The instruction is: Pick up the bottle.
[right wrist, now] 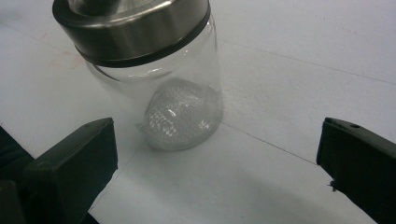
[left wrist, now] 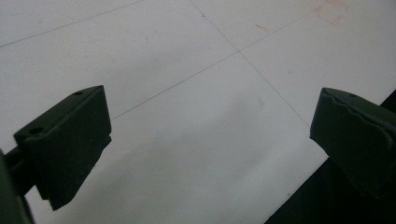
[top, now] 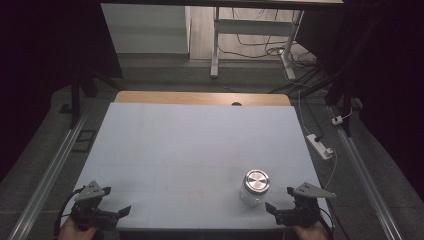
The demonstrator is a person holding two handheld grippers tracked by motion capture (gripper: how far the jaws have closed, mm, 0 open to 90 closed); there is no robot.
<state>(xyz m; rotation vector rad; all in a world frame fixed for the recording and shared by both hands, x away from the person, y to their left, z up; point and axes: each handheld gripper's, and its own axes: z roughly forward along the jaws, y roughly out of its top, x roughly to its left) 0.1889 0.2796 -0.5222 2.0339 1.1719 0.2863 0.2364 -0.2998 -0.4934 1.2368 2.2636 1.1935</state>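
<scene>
We see one obstacle, a glass jar [top: 255, 189] near the right gripper [top: 280, 202]; the rest of the table [top: 190, 140] lies free.

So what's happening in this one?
A person holds a gripper in each hand at the near edge of a white table. A glass jar with a metal lid stands upright, lid on, just ahead of the right gripper, whose jaws are open and not touching it. The left gripper is open over bare table.

No readable text, label, brand, number or sign anywhere.
</scene>
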